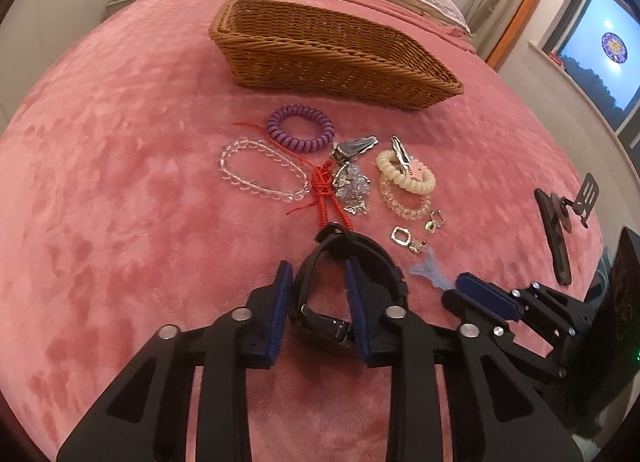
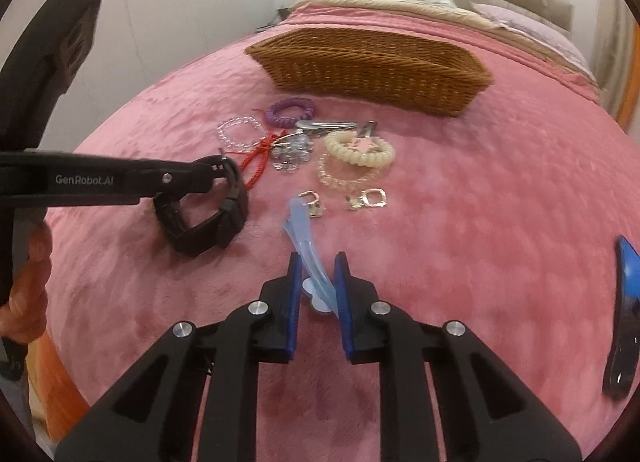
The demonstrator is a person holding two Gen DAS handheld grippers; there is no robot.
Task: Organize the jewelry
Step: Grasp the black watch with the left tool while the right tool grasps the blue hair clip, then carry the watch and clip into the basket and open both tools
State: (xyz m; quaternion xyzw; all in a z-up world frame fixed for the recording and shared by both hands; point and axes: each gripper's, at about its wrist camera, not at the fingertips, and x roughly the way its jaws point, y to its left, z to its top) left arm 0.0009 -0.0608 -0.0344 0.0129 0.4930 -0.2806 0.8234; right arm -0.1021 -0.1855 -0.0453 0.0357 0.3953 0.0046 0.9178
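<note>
On the pink blanket (image 1: 120, 181) the jewelry lies in a loose group in front of a woven basket (image 1: 320, 57), which stands behind all of it, apart from the pieces. At the left of the group is a clear bead bracelet (image 1: 260, 171), and just behind it a purple spiral hair tie (image 1: 301, 127). A red cord (image 1: 326, 189) runs from the bracelet toward the near side, and its end touches the black watch (image 1: 348, 282). Beside the cord is a heap of clear crystal pieces (image 1: 354, 185) with a silver hair clip (image 1: 354, 146) behind it. More to the right, a cream spiral hair tie (image 1: 406, 171) lies partly over a clear spiral hair tie (image 1: 404, 203), and two small metal earrings (image 1: 412, 240) lie in front of them. The left gripper (image 1: 318, 278) has its jaws narrow around one side of the watch strap; the blue pads (image 1: 285, 294) are at both sides of the band, but whether they already press it I cannot tell. To the right of it, the right gripper (image 2: 318, 270) has its jaws nearly closed on a light blue hair clip (image 2: 306, 246), which stands tilted between the pads and points to the earrings. At the far right a black phone holder (image 1: 556, 229) lies on the blanket, well apart from the jewelry.
</note>
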